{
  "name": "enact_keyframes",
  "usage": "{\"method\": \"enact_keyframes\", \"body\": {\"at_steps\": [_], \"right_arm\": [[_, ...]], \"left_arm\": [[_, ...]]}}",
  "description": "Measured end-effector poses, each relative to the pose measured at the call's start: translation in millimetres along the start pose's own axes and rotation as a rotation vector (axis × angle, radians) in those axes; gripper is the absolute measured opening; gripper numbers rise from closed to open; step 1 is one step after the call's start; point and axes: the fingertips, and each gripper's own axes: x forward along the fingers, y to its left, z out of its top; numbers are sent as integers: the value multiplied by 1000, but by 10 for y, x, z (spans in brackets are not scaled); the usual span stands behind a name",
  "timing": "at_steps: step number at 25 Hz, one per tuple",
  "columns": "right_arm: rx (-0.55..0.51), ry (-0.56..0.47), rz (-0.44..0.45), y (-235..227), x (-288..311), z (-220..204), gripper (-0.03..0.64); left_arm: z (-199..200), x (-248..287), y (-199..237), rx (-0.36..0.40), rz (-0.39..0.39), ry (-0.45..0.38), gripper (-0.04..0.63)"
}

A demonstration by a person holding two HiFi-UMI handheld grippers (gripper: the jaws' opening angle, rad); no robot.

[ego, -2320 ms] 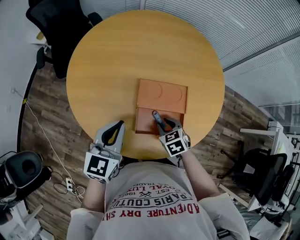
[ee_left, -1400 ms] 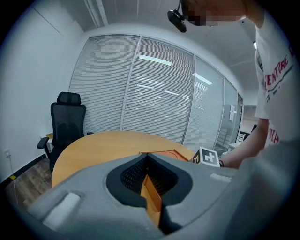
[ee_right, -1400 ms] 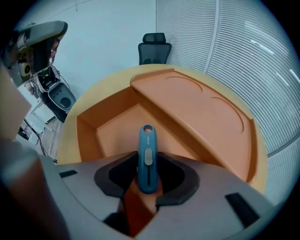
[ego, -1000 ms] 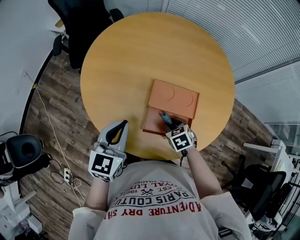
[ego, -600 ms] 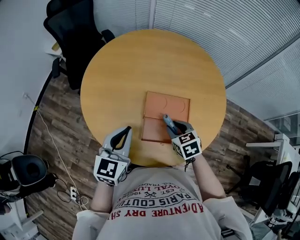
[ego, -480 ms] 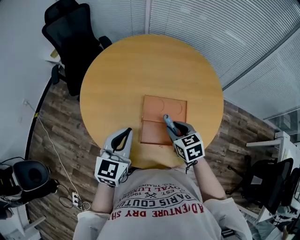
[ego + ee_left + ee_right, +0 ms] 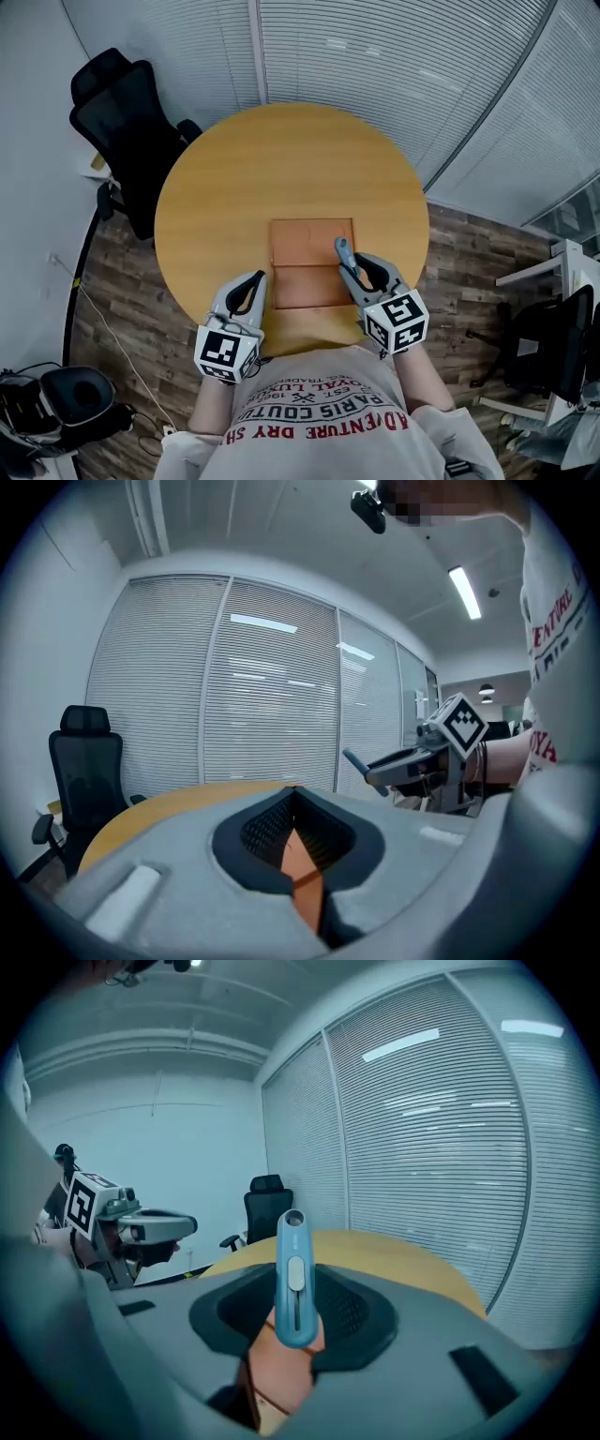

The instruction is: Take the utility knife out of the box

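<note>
An orange box (image 7: 310, 285) lies open on the round wooden table (image 7: 225, 187), its lid (image 7: 312, 242) folded back flat. My right gripper (image 7: 359, 269) is shut on a blue utility knife (image 7: 343, 256) and holds it in the air over the box's right side. In the right gripper view the utility knife (image 7: 294, 1279) stands up between the jaws, slider facing me. My left gripper (image 7: 252, 283) hovers at the box's left front corner, shut on nothing. In the left gripper view the left gripper's (image 7: 295, 795) jaws meet at the tips, and the right gripper (image 7: 412, 766) shows to the right.
A black office chair (image 7: 127, 112) stands beyond the table at the left, and window blinds (image 7: 394, 56) line the far wall. Another chair (image 7: 553, 347) is at the right on the wooden floor. The left gripper (image 7: 155, 1225) shows at the left of the right gripper view.
My right gripper has risen out of the box with the knife still in it. The left gripper has lifted a little and come closer to the box. The head view has tilted up.
</note>
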Motion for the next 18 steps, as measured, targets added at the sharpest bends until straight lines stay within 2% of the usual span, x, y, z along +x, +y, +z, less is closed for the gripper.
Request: {"method": "enact_keyframes", "body": {"at_steps": [7, 12, 18], "right_arm": [[45, -28, -102, -243, -193, 23, 137], [52, -44, -102, -251, -225, 36, 137], [14, -80, -59, -152, -209, 128, 135]], "left_arm": [[85, 111, -51, 24, -20, -6, -5], [92, 133, -7, 30, -14, -5, -5], [75, 124, 43, 24, 3, 4, -5]]}}
